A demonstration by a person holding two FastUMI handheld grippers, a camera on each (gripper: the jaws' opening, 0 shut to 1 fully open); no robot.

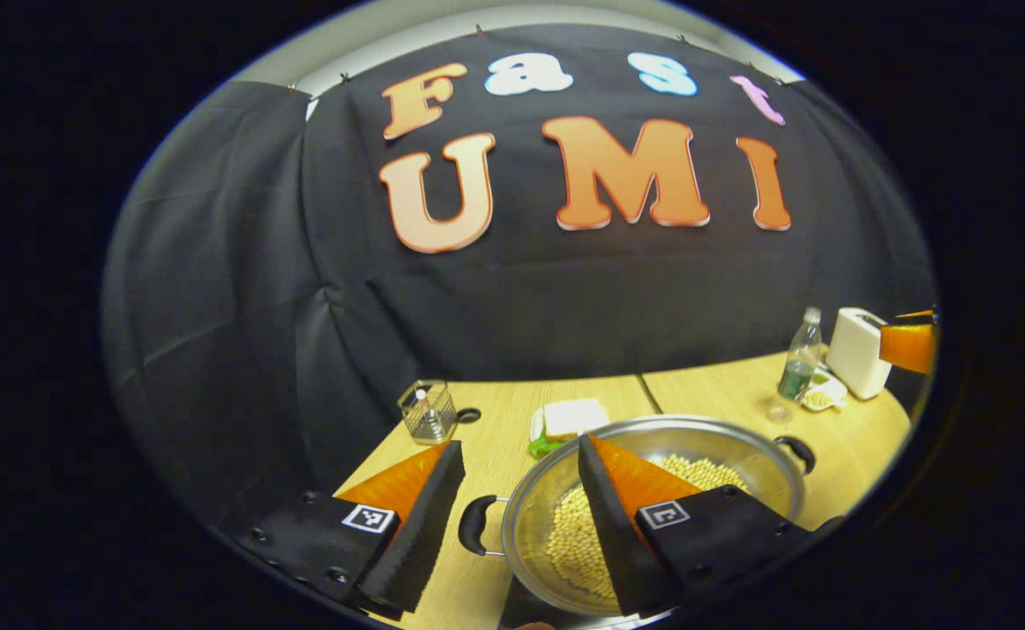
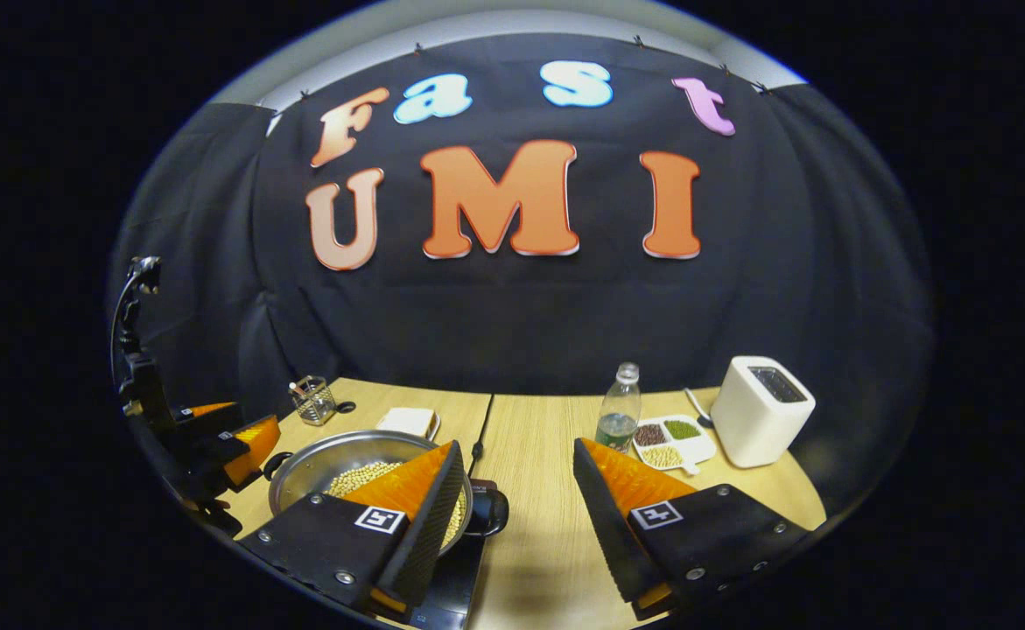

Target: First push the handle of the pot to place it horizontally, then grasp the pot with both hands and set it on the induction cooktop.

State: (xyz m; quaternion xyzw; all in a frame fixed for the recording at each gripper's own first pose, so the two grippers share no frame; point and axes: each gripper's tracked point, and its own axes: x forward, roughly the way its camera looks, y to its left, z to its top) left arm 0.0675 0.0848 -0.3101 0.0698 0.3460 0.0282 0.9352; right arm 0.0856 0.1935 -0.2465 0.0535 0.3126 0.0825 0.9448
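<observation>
— While the pot (image 1: 652,490) is straddled at its handles (image 1: 475,525), how are the claws held?
— Both are spread wide — left gripper (image 1: 512,516), right gripper (image 2: 512,512); bare bench (image 2: 547,437) is left beyond.

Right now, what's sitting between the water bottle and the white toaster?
In the right gripper view, a white divided dish of beans and grains lies on the table between the water bottle and the white toaster.
</observation>
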